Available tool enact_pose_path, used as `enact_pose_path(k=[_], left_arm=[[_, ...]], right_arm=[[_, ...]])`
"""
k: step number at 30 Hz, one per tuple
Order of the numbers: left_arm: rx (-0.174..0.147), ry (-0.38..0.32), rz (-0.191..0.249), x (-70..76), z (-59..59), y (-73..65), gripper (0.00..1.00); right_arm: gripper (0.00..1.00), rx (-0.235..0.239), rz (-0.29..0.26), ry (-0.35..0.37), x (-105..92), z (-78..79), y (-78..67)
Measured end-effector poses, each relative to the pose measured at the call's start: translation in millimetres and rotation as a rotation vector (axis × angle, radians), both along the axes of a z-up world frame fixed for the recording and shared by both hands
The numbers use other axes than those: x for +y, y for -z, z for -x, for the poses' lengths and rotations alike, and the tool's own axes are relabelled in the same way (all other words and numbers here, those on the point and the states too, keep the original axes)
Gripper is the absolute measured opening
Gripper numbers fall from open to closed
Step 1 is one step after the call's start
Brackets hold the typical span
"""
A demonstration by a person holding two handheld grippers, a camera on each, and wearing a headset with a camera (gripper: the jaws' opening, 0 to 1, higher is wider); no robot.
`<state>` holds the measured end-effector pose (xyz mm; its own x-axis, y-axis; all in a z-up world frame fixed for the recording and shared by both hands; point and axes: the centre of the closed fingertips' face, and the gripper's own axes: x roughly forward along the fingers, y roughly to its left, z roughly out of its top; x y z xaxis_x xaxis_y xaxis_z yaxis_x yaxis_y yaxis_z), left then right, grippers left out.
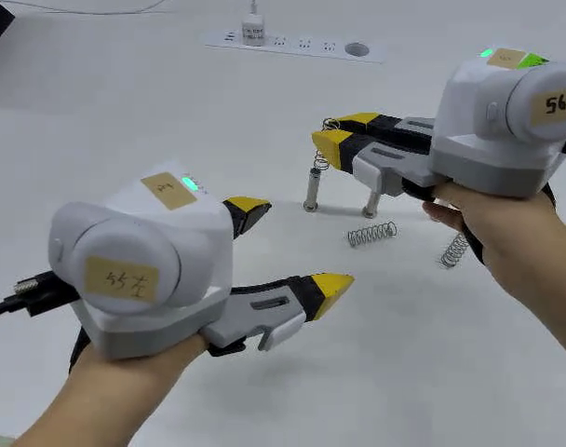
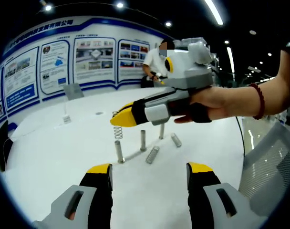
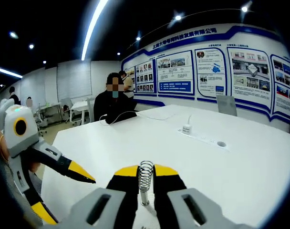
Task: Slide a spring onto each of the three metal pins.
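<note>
Your right gripper is clenched on a spring, which stands upright between its yellow tips. This spring hangs directly over the end pin, and its lower end is at the top of the pin. I cannot tell whether it already goes over the pin. A second pin and a third pin stand bare in the same row on the white table. One loose spring lies flat near the pins, and another loose spring lies close to your right hand. Your left gripper is released, with its jaws wide apart and nothing between them, and it hovers apart from the pins. A power strip lies at the far side of the table.
</note>
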<state>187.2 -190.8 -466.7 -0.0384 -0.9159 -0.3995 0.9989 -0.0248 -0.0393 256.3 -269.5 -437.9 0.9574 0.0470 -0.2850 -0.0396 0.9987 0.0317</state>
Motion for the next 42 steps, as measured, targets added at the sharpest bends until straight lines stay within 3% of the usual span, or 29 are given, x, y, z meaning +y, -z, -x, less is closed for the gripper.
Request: enact_pose_path(k=[12,19,42], left_arm=[[0.007,-0.012,-0.002,0.3,-2.0,0.4,0.71],[0.007,-0.016,-0.005,0.8,-3.0,0.7,0.71],[0.007,-0.02,-0.011,1.8,-4.1,1.4,0.7]], right_arm=[[0.12,0.022,-0.008,0.007,3.4,-2.7,9.2],[0.12,0.051,0.025,-0.003,7.9,-2.3,17.8],[0.12,0.114,0.04,0.007,7.4,-3.8,41.2]])
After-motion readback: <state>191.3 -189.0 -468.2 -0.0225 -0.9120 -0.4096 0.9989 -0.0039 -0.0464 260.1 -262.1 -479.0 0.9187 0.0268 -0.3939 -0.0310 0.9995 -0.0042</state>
